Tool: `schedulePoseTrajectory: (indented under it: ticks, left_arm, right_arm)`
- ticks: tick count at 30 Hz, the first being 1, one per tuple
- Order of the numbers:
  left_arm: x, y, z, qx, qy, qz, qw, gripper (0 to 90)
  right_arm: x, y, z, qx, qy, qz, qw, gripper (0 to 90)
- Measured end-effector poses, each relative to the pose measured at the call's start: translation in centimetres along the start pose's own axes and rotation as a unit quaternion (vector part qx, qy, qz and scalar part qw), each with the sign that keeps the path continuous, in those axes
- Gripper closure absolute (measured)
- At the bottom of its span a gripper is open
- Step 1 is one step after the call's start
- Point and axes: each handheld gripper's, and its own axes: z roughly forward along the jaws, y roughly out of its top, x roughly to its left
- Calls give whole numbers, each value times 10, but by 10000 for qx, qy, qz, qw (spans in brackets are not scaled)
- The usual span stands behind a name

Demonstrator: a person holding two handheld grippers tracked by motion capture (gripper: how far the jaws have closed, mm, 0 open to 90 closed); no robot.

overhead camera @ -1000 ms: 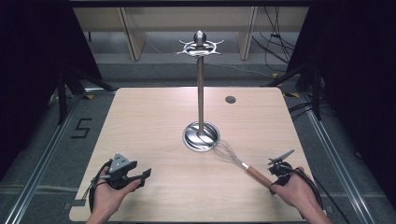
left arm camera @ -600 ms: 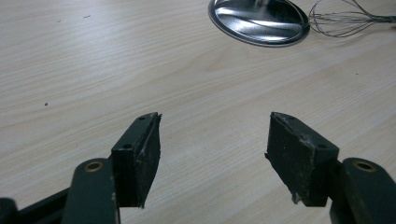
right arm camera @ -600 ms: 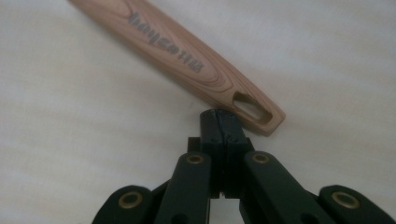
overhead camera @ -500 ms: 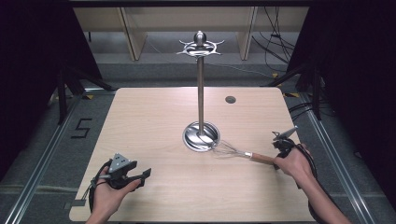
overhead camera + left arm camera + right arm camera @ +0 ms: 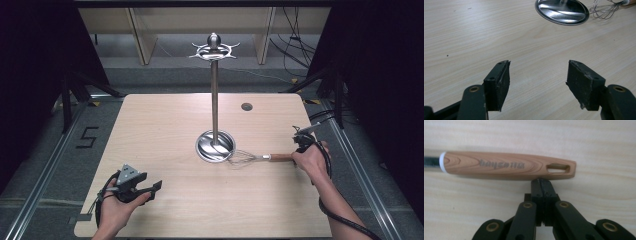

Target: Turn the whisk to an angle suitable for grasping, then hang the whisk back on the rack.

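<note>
A metal whisk (image 5: 245,158) with a wooden handle (image 5: 281,157) lies flat on the table, its wire head beside the round base (image 5: 215,145) of a tall steel hook stand (image 5: 214,95). My right gripper (image 5: 299,149) sits at the handle's outer end, held by a hand. In the right gripper view the jaws are pressed together, the right gripper (image 5: 541,182) touching the side of the handle (image 5: 506,166) near its hanging slot, with nothing between them. My left gripper (image 5: 150,189) rests open at the near left, and the left gripper (image 5: 537,81) holds nothing.
The stand's ring of hooks (image 5: 214,50) sits high above the table's middle. A small dark hole (image 5: 246,106) marks the tabletop at the far right. From the left gripper view, the base (image 5: 562,11) and whisk wires (image 5: 604,10) lie ahead. Cables trail off the table's right side.
My right hand has moved away and to the right, and the whisk has swung from a diagonal to lying straight left-right by the stand's base. The left gripper has stayed put.
</note>
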Motion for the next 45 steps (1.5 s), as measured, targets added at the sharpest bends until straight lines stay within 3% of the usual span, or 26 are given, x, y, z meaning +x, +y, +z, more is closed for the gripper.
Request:
schedulePoseTrajectory:
  ticks: [1, 2, 5, 6, 9, 11, 12, 13, 15, 16, 18, 20, 21, 24, 25, 29, 31, 32, 33, 34, 36, 38, 39, 41, 42, 45]
  left_arm:
    - [0, 0, 0, 0, 0, 0, 10000, 341]
    - [0, 0, 0, 1, -12, -62, 10000, 342]
    - [0, 1, 0, -50, -23, -62, 10000, 345]
    - [-1, 1, 0, -42, -34, -77, 10000, 347]
    - [-1, 2, 0, 14, -21, 31, 10000, 348]
    - [-2, 3, 1, -61, -119, -93, 9999, 349]
    - [-2, 3, 1, -45, -105, -80, 9999, 349]
    - [-2, 4, 1, -43, -91, -66, 9999, 350]
    - [-2, 5, 2, -106, -58, -27, 9999, 350]
    - [-3, 5, 3, -109, -106, -101, 9998, 351]
    - [-4, 6, 3, -96, -49, -141, 9998, 352]
    - [-4, 7, 4, -132, -84, -133, 9998, 353]
    - [-4, 6, 5, -151, -105, -155, 9997, 353]
    - [-5, 5, 4, -83, -126, -103, 9998, 353]
    - [-5, 5, 3, -63, -74, -79, 9999, 353]
    - [-4, 3, 0, -104, -51, -69, 9999, 353]
    - [-4, 3, 1, -134, -73, -68, 9999, 354]
    - [-4, 3, 1, -129, -66, -81, 9999, 354]
    - [-4, 3, 1, -102, -68, -21, 9999, 354]
    - [-5, 3, 2, -112, -100, -90, 9998, 354]
    - [-5, 4, 2, -107, -82, -21, 9999, 355]
    - [-6, 5, 3, -111, -69, -54, 9999, 355]
    - [-5, 5, 3, -28, -55, 9, 10000, 355]
    - [-5, 4, 4, -40, -95, -11, 9999, 355]
    - [-6, 4, 4, -68, -102, -38, 9999, 355]
    - [-5, 2, 3, -88, -85, -76, 9999, 356]
  right_arm:
    - [0, 0, 0, 0, 0, 0, 10000, 871]
    - [0, -2, -3, -304, -121, -113, 9994, 798]
    - [0, -4, -7, -218, -76, -315, 9992, 747]
    - [4, -7, -9, -436, 113, -188, 9988, 735]
    - [9, -9, -12, -344, 220, -36, 9992, 697]
    - [4, -9, -13, -327, 144, -377, 9987, 596]
    - [7, -8, -13, -336, 211, -59, 9992, 547]
    - [5, -8, -14, -323, 129, -116, 9993, 471]
    - [9, -6, -13, -361, 162, 470, 9981, 368]
    - [5, -4, -14, -302, 219, 417, 9984, 328]
    - [9, -1, -14, -340, 272, 1107, 9929, 291]
    - [4, 1, -13, -301, 340, 1148, 9924, 279]
    - [7, 2, -12, -270, 383, 1390, 9892, 273]
    - [6, 1, -9, -277, 375, 1464, 9881, 274]
    - [2, 1, -7, -290, 363, 1258, 9910, 274]
    - [3, 1, -3, -332, 415, 1403, 9887, 274]
    - [6, 3, -1, -301, 402, 1643, 9851, 274]
    - [12, 6, -1, -74, 469, 2127, 9760, 273]
    - [9, 6, 1, -94, 470, 1987, 9789, 274]
    - [13, 9, 2, -22, 470, 2302, 9720, 269]
    - [11, 10, 3, -10, 504, 2376, 9700, 265]
    - [12, 12, 3, 40, 524, 2412, 9691, 266]
    - [8, 12, 3, -35, 483, 2172, 9749, 266]
    - [10, 16, 4, 37, 462, 2319, 9716, 262]
    - [8, 17, 5, 20, 429, 2141, 9759, 262]
    - [8, 20, 5, 56, 408, 2183, 9750, 258]
